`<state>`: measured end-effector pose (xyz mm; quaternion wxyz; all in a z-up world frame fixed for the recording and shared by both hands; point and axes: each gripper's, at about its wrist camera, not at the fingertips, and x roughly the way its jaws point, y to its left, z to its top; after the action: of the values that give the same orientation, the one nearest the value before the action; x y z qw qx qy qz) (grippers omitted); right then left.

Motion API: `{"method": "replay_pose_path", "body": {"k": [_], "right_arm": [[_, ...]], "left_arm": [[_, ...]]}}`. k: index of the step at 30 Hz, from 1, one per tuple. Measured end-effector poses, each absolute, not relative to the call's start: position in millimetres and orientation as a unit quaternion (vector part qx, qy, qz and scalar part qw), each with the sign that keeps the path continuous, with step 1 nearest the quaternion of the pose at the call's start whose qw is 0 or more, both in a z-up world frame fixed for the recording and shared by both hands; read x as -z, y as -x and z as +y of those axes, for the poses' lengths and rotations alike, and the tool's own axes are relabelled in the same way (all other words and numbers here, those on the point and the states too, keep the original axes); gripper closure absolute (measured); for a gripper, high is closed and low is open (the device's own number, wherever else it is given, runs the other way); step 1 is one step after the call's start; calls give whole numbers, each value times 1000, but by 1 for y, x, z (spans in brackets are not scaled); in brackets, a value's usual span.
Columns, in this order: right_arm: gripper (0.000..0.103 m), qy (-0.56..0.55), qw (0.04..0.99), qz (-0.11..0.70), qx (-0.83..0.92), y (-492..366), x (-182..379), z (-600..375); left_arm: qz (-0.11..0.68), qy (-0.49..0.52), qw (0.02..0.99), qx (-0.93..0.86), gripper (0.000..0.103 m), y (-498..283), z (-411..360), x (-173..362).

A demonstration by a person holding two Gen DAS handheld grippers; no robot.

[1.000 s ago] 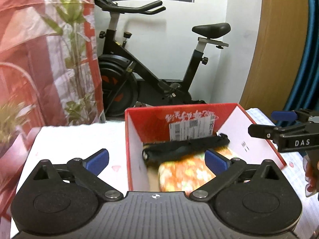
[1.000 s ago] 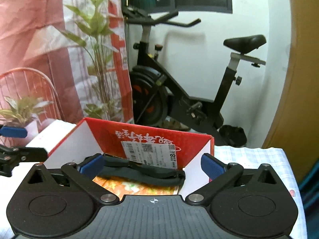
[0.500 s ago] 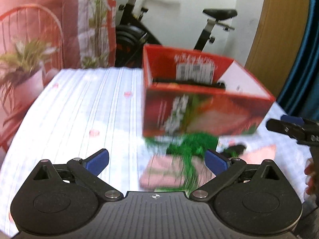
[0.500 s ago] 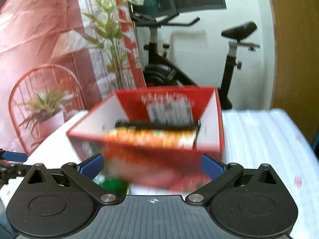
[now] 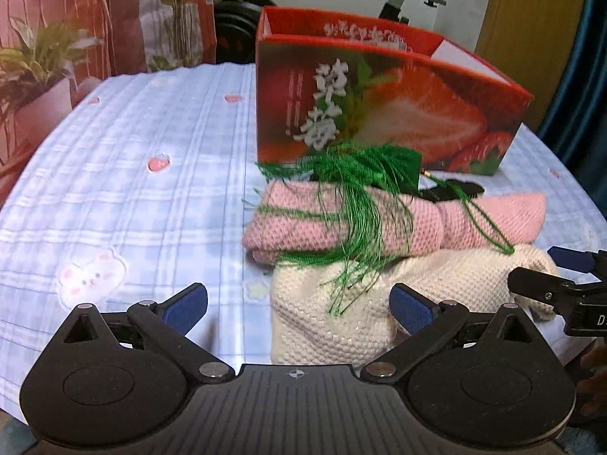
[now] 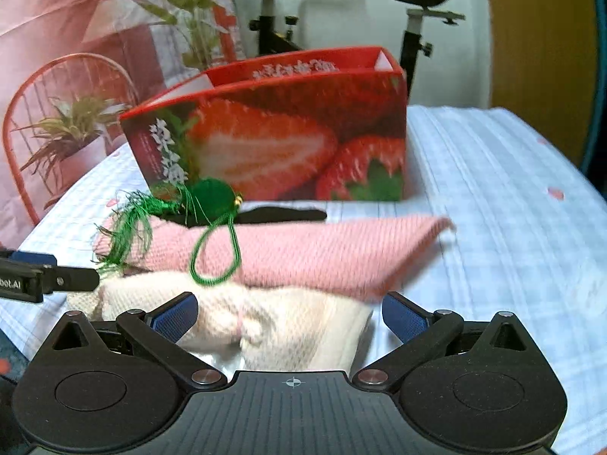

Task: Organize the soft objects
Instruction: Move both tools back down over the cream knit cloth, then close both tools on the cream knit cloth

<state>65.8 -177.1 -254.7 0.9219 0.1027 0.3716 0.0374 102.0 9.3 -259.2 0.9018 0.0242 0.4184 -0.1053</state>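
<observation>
With both sets of fingers spread wide and nothing between them, my left gripper and my right gripper hang low over the near edge of the counter, which is covered by a pale blue checked cloth with small pink hearts and a rabbit patch. Just ahead of both lies the cream knitted piece, bunched at the front of the pile; in the right wrist view it sits between my right gripper's blue pads. Resting partly on it, one step farther out, is the folded pink knitted piece, and draped across that is a green tassel ornament whose threads trail down onto the cream knit, its cord looped over the pink fold. A flat black object lies behind the pink piece; I cannot tell what it is. Beyond the pile stands the open red strawberry-printed box, just beside it. Past the counter are an exercise bike and a potted plant.
</observation>
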Motion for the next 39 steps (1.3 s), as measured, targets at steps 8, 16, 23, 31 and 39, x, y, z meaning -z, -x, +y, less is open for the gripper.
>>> {"method": "replay_pose_path", "body": {"k": [8, 16, 23, 31, 39], "right_arm": [[0, -134, 908, 396, -40, -73, 268, -179], [0, -107, 917, 381, -42, -68, 272, -172], [0, -106, 922, 372, -32, -66, 274, -170], [0, -106, 924, 365, -38, -63, 274, -172], [0, -122, 927, 353, -40, -57, 271, -175]], "left_arm": [[428, 17, 897, 109, 0, -104, 16, 274], [431, 28, 895, 113, 0, -105, 16, 279], [422, 31, 900, 109, 0, -102, 17, 280], [422, 26, 900, 104, 0, -104, 13, 279], [418, 43, 900, 118, 8, -99, 21, 275]]}}
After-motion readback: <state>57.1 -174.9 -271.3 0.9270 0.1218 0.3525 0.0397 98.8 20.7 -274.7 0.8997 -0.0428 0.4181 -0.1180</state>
